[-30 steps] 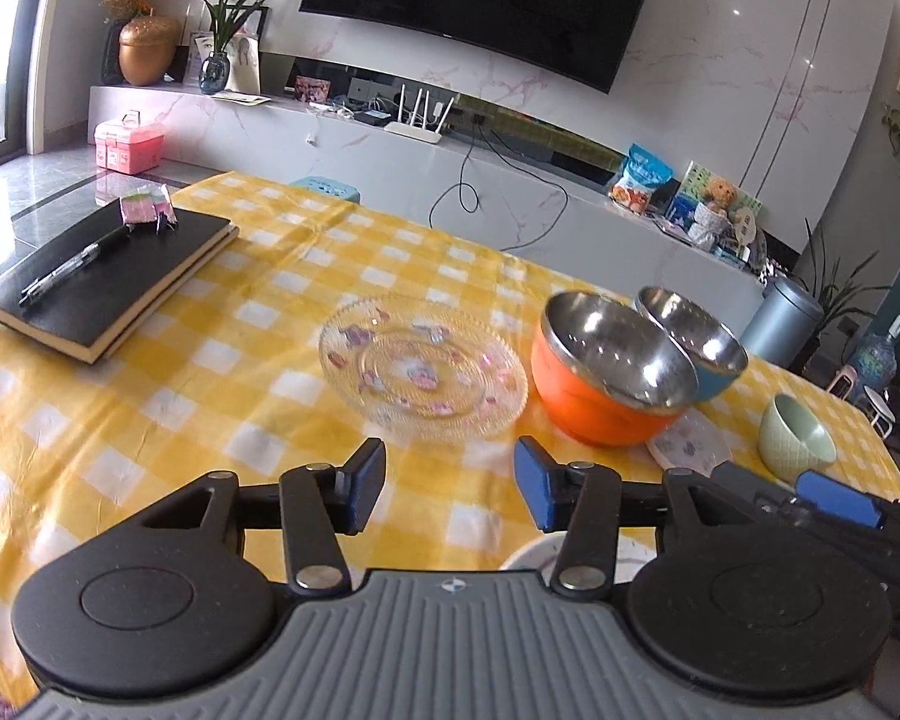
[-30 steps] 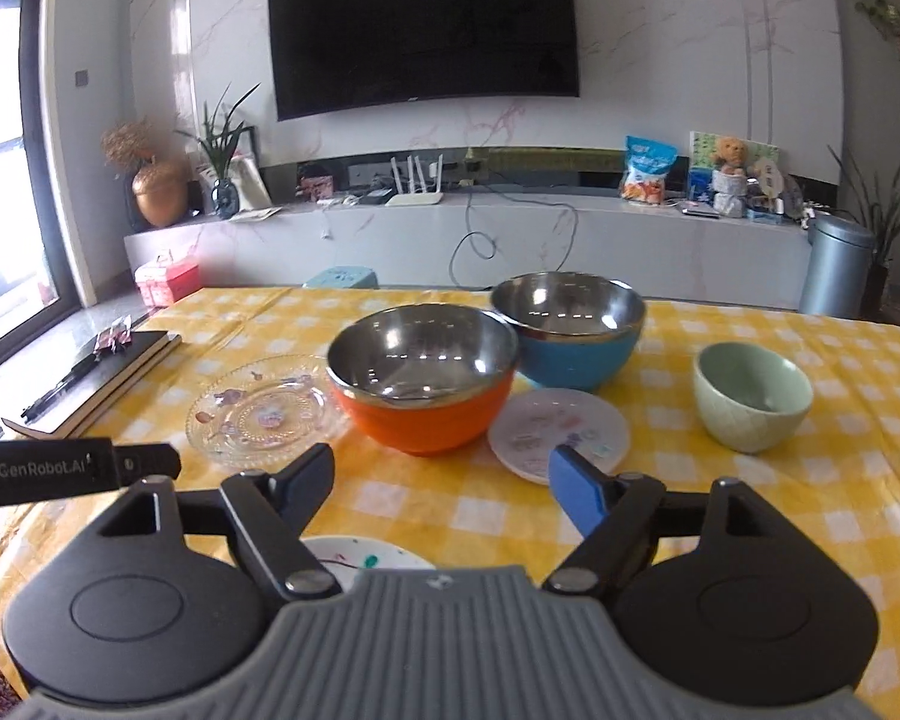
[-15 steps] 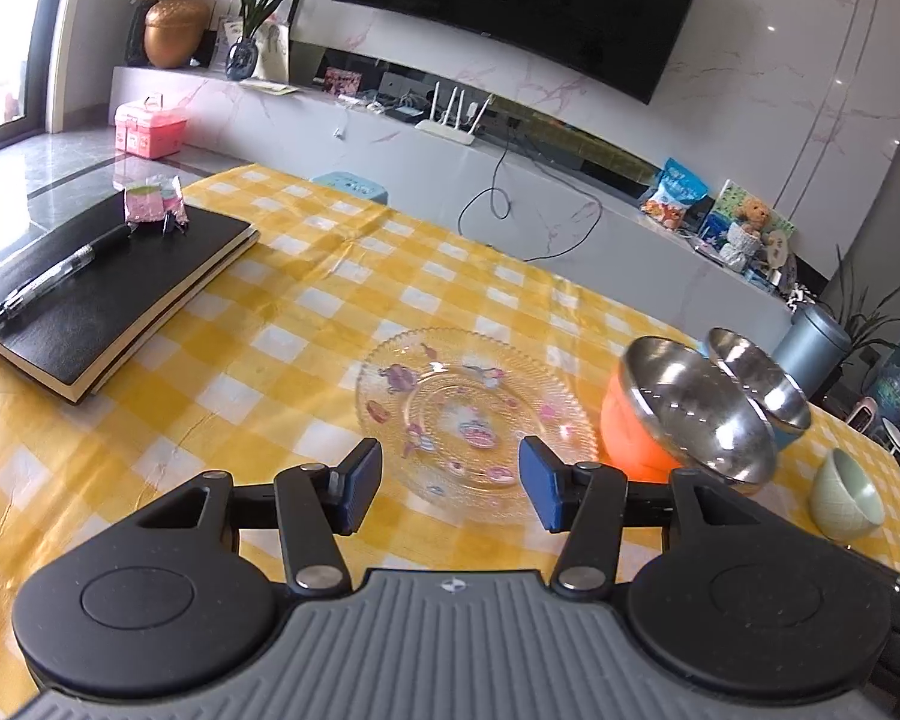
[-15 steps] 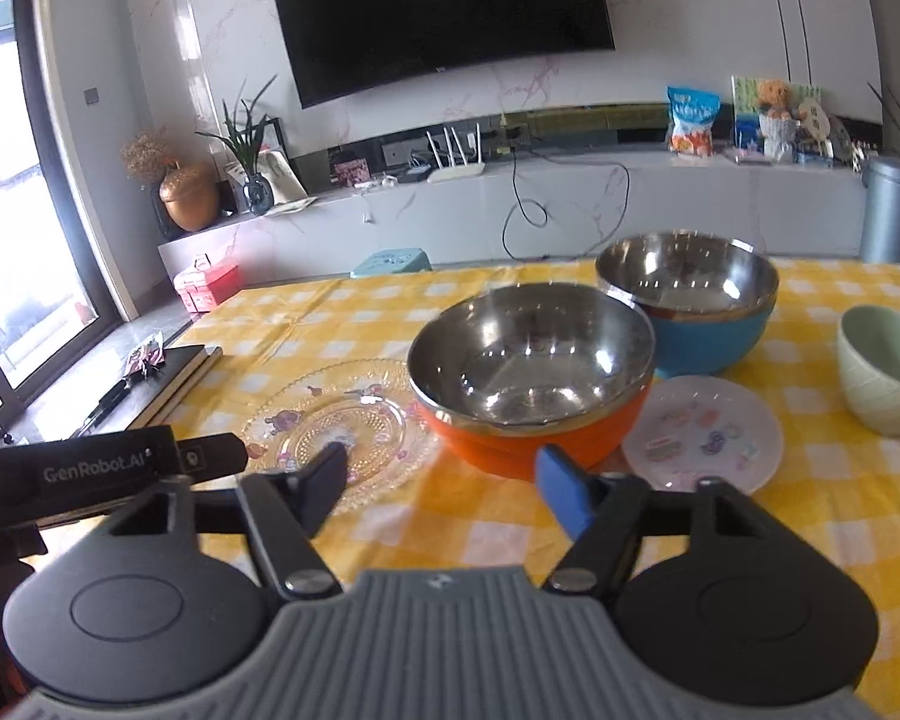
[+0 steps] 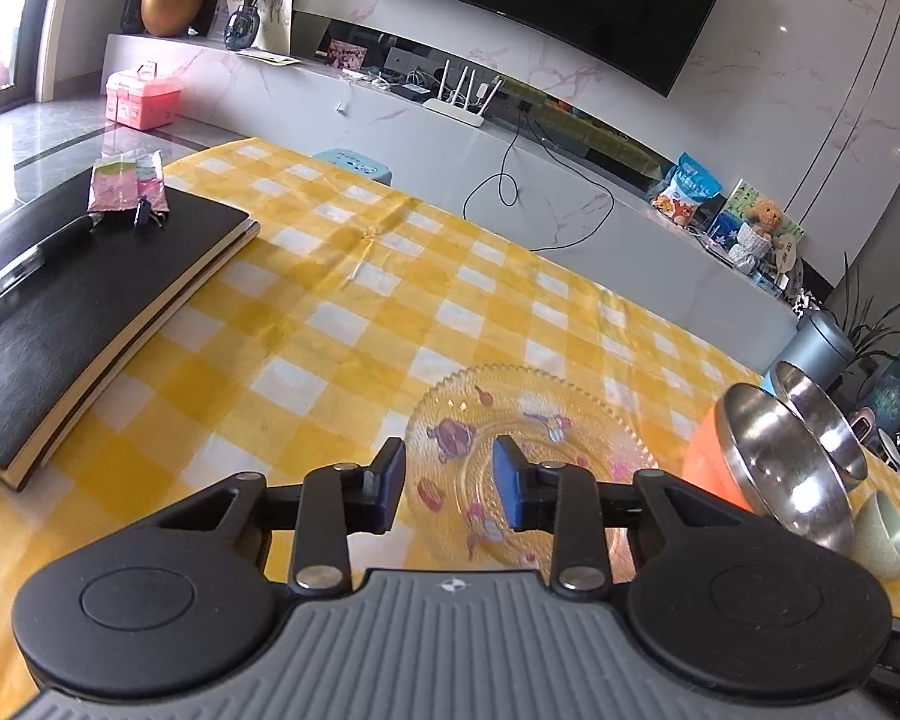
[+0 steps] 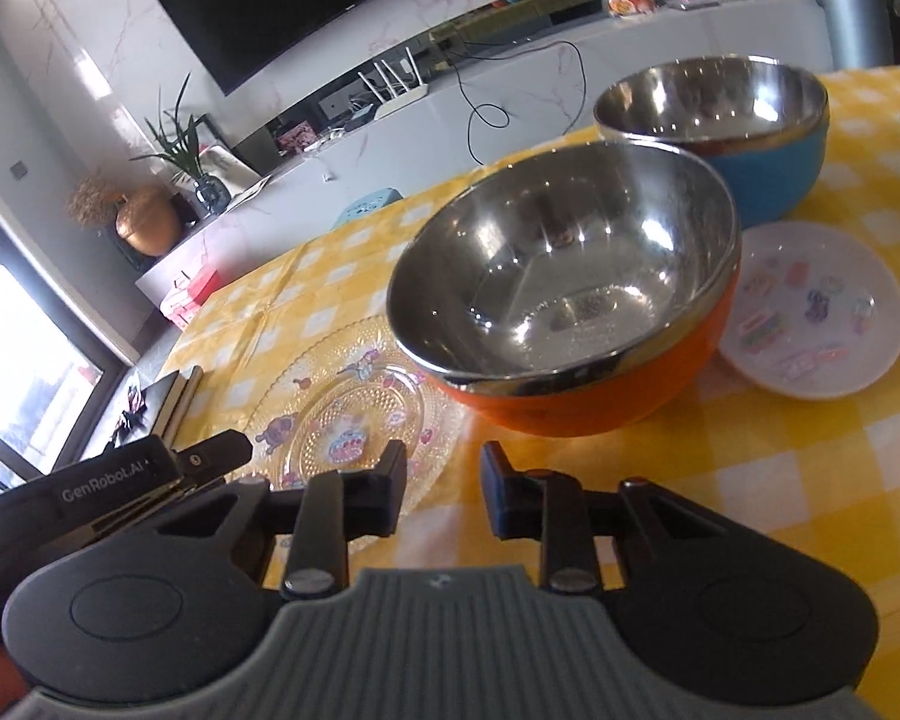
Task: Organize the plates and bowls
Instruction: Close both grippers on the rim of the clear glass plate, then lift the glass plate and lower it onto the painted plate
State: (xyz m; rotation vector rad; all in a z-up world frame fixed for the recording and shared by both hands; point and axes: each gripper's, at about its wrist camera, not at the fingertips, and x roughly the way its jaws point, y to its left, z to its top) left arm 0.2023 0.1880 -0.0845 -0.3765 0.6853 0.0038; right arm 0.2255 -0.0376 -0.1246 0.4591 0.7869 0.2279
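Note:
A clear glass plate (image 5: pixel 546 420) with cartoon prints lies flat on the yellow checked cloth. My left gripper (image 5: pixel 448 483) hangs over the plate's near rim. Its jaws are closing, and the plate shows through the gap with no pad touching it. From the right wrist, the same glass plate (image 6: pixel 342 414) is at lower left. My right gripper (image 6: pixel 444 489) is just off the plate's near right rim, its jaws closing over bare cloth. An orange steel-lined bowl (image 6: pixel 570 300) sits right of the plate, with a blue steel-lined bowl (image 6: pixel 720 114) behind it. A small white plate (image 6: pixel 810 324) lies to their right.
A pale green bowl (image 5: pixel 882 534) stands at the far right. A black notebook (image 5: pixel 90 312) with a pen (image 5: pixel 24 264) and a pink packet (image 5: pixel 129 180) lies at the left table edge. The left gripper's body (image 6: pixel 120 480) shows at the left of the right wrist view.
Both grippers came forward and down toward the glass plate and their jaws narrowed. The right gripper also rolled, so its view now tilts.

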